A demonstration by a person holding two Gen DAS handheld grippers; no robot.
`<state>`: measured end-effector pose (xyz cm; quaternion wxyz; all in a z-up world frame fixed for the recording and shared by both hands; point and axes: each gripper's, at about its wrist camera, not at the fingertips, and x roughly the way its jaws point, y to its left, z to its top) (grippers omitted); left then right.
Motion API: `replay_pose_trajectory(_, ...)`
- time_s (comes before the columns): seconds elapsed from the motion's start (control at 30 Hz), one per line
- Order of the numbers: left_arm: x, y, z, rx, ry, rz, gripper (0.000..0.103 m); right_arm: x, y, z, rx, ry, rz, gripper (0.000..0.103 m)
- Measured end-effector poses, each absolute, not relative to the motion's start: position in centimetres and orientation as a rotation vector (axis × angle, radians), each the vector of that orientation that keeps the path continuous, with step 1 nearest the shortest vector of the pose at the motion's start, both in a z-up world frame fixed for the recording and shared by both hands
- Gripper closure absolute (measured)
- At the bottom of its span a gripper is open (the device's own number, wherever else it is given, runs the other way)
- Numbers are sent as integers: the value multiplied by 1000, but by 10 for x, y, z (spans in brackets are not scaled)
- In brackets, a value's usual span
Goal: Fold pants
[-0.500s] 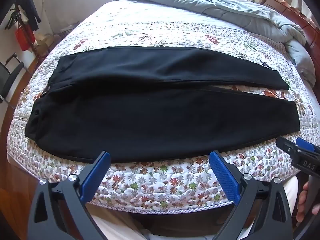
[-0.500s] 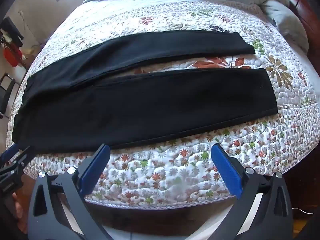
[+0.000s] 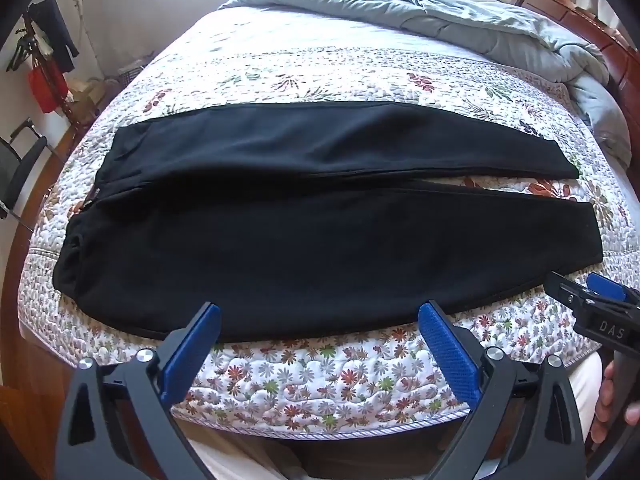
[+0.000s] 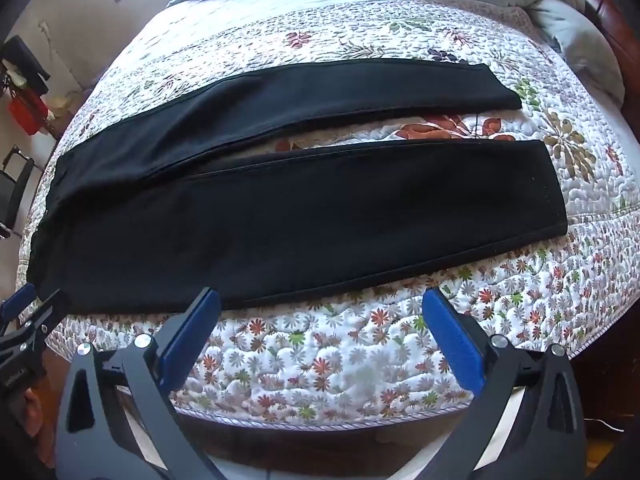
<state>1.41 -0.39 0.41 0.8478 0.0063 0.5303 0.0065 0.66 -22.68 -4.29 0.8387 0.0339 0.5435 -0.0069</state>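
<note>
Black pants (image 3: 320, 240) lie flat across the floral quilt, waist at the left, both legs running right with a narrow gap between them. They also show in the right wrist view (image 4: 280, 224). My left gripper (image 3: 320, 320) is open and empty, hovering at the near edge of the near leg's thigh part. My right gripper (image 4: 320, 308) is open and empty, over the quilt just short of the near leg's lower hem edge. The right gripper (image 3: 588, 292) also shows in the left wrist view, near the near leg's cuff. The left gripper (image 4: 28, 304) shows in the right wrist view by the waist.
The bed's floral quilt (image 3: 320, 384) ends in a front edge just below the grippers. A grey duvet (image 3: 480, 28) is bunched at the far right by a wooden headboard (image 3: 616, 56). A chair (image 3: 20, 168) and clothes rack (image 3: 44, 60) stand to the left.
Both grippers have edged slightly forward toward the near leg; the pants have not moved.
</note>
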Motion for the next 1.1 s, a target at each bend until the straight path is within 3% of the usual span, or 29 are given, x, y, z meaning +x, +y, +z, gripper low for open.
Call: replay_pose_trajectory(1.1, 22, -6, -8, 48, 1128, 33, 4, 15, -241, -39, 70, 1148, -10, 3)
